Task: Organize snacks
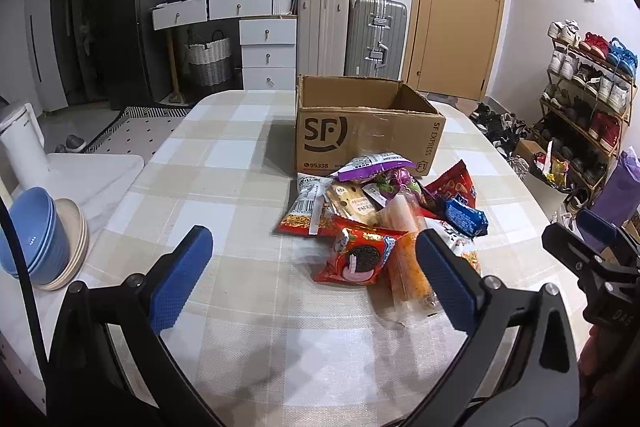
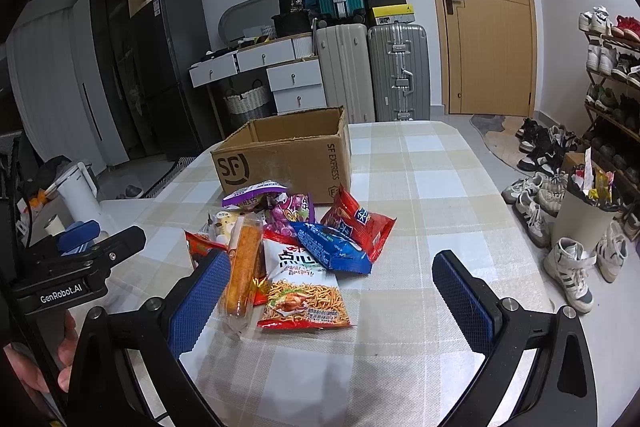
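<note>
So both grippers are hovering low over the near end of the beige-and-white checked tablecloth, fingers spread wide and gripping nothing. The left gripper with blue textured pads is sitting just short of the pile, and the right gripper with the same blue pads is doing the same from the other side. My guess is they're held open and level like that because nothing's been picked yet, so this looks like the very start.

Nearest to the tongs, the long clear-wrapped orange snack stick is lying flat with its long axis running roughly away from the camera, near end pointing back at the right gripper's left finger. That's handy, since jaws closing across it would catch the narrow width. Just beside it, the white and red crispy noodle packet is lying face up, long axis also running near to far. From the left view, the red packet with a chocolate sandwich cookie picture is the closest thing.

Further in, the blue crinkly foil packet is lying slantwise over the red foil bag, and a purple-topped pouch is leaning at the back, touching or nearly touching the box.

Behind the heap, the open brown cardboard shipping box is standing upright, mouth up, presumably where everything's going. I can't see whether anything's inside.
</note>
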### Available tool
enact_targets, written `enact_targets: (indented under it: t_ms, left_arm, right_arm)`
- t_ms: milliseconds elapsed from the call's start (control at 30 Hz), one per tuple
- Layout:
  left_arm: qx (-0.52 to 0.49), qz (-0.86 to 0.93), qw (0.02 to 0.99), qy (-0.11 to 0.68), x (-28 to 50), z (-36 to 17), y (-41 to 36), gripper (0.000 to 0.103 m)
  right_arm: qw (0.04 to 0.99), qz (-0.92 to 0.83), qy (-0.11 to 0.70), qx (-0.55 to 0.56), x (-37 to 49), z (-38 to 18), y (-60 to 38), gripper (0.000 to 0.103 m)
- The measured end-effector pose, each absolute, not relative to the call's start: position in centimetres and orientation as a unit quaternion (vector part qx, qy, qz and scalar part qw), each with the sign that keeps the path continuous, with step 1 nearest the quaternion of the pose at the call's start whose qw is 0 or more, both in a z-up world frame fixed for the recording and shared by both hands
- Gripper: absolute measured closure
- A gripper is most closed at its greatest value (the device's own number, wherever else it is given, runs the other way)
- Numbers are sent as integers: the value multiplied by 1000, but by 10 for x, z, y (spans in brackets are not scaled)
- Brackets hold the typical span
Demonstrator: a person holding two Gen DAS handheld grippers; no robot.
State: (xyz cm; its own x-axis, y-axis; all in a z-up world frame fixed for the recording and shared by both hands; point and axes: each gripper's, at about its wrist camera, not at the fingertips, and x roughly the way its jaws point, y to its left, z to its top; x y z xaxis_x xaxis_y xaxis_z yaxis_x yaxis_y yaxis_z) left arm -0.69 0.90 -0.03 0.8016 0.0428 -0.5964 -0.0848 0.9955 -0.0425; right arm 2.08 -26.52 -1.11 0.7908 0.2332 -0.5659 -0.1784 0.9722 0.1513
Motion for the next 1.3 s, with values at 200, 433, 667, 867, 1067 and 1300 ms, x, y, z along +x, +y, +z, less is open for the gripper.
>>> enact_targets:
  t_ms: [200,433,667,867,1067,1300]
  left_arm:
    - [-34,34,949,310,-8,0,9,1]
    - [-33,34,950,309,-9,-1,8,1]
    - [-30,33,950,309,-10,0,8,1]
    - [-31,34,950,309,-10,0,8,1]
    - [-31,34,950,309,-10,0,9,1]
    - [-28,35,950,308,-11,1,8,1]
  right_arm:
    - [948,98,299,39,21,-14,-263,0]
    - [949,98,299,37,21,-13,-263,0]
    - [948,98,299,38,21,-14,-262,0]
    - [948,98,300,38,21,-14,-262,0]
    - [948,99,300,37,21,-14,-262,0]
    - [948,98,300,37,21,-14,-262,0]
